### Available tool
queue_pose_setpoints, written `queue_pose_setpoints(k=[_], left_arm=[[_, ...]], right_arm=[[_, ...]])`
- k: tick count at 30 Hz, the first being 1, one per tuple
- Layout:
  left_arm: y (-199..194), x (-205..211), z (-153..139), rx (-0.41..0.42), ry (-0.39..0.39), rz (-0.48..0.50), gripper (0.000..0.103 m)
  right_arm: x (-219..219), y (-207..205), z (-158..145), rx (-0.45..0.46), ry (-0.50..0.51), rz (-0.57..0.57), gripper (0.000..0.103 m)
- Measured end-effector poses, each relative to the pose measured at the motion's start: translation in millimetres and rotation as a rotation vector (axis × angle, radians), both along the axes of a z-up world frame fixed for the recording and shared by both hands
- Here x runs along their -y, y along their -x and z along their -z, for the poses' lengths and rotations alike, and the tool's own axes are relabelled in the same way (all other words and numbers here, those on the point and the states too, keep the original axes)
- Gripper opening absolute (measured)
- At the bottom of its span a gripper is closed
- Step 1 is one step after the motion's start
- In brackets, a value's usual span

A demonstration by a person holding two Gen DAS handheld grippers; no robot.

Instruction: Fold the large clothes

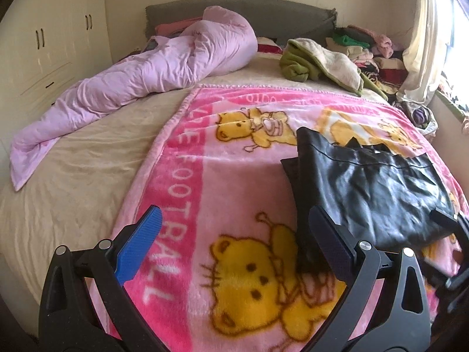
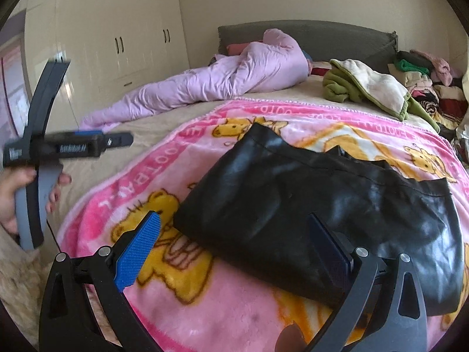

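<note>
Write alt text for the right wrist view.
A black garment lies folded on a pink bear blanket on a bed, with the open right gripper over its near edge. At left a hand holds the left gripper off the bed.

Daylight glares from the right window; fisheye edges bend.

Black shiny leather-look garment lies folded and flat on the pink bear blanket on the bed, creased, dark lining peeking at its far edge, ahead of me.
</note>
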State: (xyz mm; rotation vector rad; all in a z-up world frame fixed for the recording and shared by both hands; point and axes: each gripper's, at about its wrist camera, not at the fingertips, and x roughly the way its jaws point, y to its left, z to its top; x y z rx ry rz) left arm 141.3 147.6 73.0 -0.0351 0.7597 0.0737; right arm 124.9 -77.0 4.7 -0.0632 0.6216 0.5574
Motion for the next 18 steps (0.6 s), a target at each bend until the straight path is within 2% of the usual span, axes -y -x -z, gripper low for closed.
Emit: queue_pose_setpoints(k=[12, 16, 18], left_arm=[[-65, 27, 20, -0.068, 0.011, 0.047, 0.094], [-92, 36, 35, -0.114, 0.039, 0.064, 0.094], [-104, 40, 43, -0.136, 0.057, 0.07, 0.094]], right_arm=[[-33, -9, 61, 0.018, 0.232, -0.019, 0.099], [-44, -11, 78, 0.021, 0.296, -0.032, 0.099], [-51, -9, 86, 0.055, 0.356, -0.033, 0.099]])
